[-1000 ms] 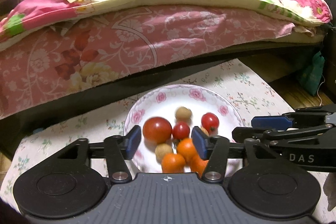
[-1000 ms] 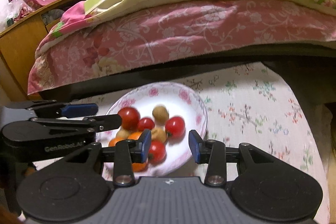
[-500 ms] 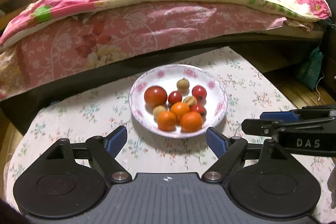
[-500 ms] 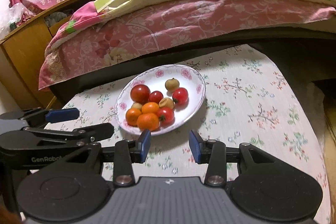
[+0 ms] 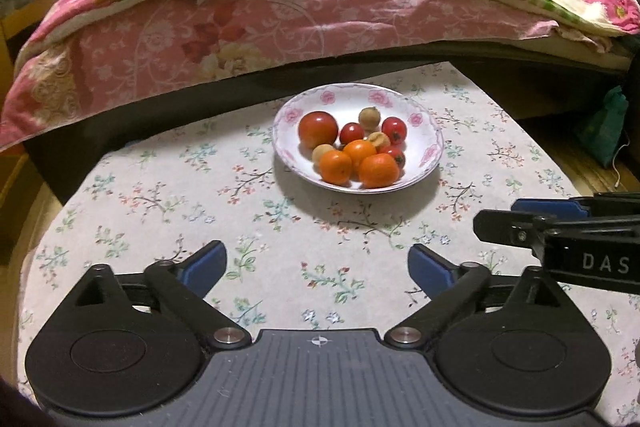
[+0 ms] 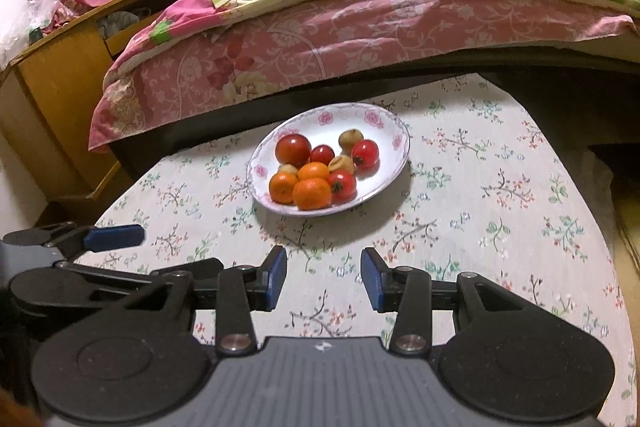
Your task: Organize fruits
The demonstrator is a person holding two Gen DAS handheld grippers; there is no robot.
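Your left gripper point(image 5: 316, 263) has just been opening wide, empty; your right gripper point(image 6: 323, 277) stands narrow, empty; the fruits point(image 5: 354, 153) sit gathered in the plate point(image 5: 430, 157) near the table's point(image 5: 160, 195) far edge, likely finished.

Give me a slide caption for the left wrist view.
Open left gripper above floral tablecloth, facing plate of tomatoes and oranges.

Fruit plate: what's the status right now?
Left claw just opened wide, empty. Right claw open, empty. Fruit piled on plate. Nothing in the way.
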